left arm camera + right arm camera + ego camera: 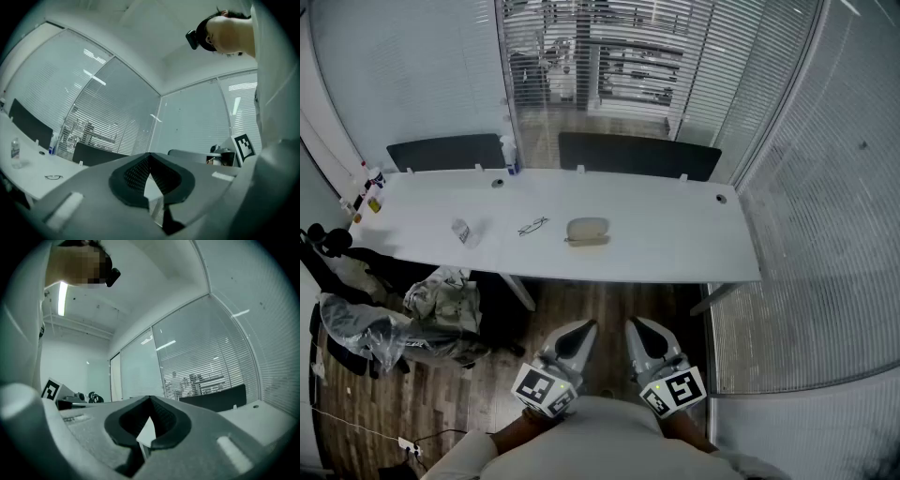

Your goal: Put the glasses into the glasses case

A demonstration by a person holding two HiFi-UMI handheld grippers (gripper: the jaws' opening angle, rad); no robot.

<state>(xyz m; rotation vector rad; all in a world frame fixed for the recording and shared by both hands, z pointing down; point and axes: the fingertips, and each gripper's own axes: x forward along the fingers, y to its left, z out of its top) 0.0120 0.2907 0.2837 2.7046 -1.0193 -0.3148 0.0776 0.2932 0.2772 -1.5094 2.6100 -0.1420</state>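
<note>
The glasses (532, 226) lie on the white table (675, 244), thin dark frame, a little left of its middle. Just to their right sits the beige glasses case (588, 230), which looks shut. My left gripper (584, 328) and right gripper (637, 325) are both held low near the person's body, over the wooden floor, well short of the table's front edge. Both are shut with nothing in them. In the left gripper view the glasses (54, 177) show small at far left, beyond the shut left gripper (149, 156). The right gripper (150, 400) points up at the glass wall.
A small clear bottle (463, 232) lies left of the glasses. Two black chairs (447, 150) (637, 156) stand behind the table. Bottles (370, 187) crowd its far left corner. Bags and clothing (441, 302) pile on the floor at left. A glass wall (825, 234) with blinds runs along the right.
</note>
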